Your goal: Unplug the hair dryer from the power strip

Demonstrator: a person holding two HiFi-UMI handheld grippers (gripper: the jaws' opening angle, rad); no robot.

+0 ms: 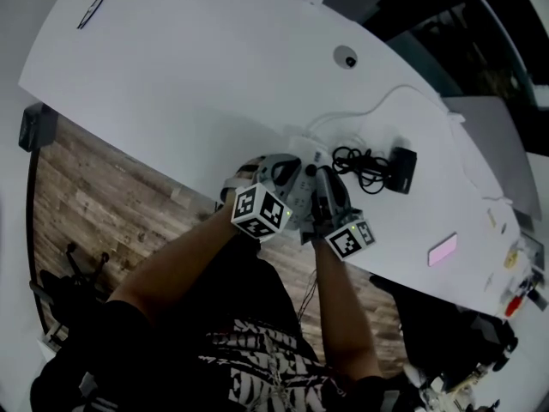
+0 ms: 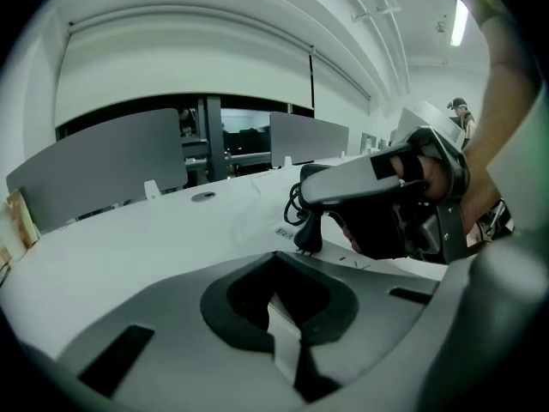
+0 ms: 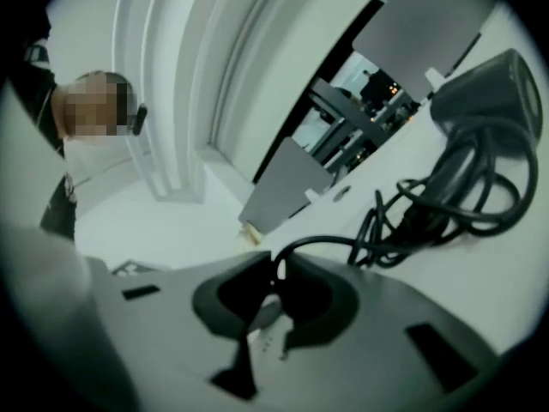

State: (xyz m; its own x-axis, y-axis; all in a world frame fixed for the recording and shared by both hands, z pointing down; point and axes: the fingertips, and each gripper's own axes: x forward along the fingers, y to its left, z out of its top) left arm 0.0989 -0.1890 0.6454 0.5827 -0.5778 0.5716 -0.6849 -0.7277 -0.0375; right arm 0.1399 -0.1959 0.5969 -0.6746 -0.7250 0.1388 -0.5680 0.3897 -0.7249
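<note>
A white power strip lies near the front edge of the white table. My left gripper sits on its near end, and in the left gripper view a white strip shows between the closed jaws. My right gripper grips a black plug, whose prongs hang just above the strip's top. In the right gripper view a black cord comes out from between the jaws. It runs to a tangled coil and the black hair dryer, which lies right of the strip.
The strip's white cable curves away toward the back right. A round grommet sits farther back, a pink card lies at the right, and a thin dark item at the far left. Wooden floor lies below the table's front edge.
</note>
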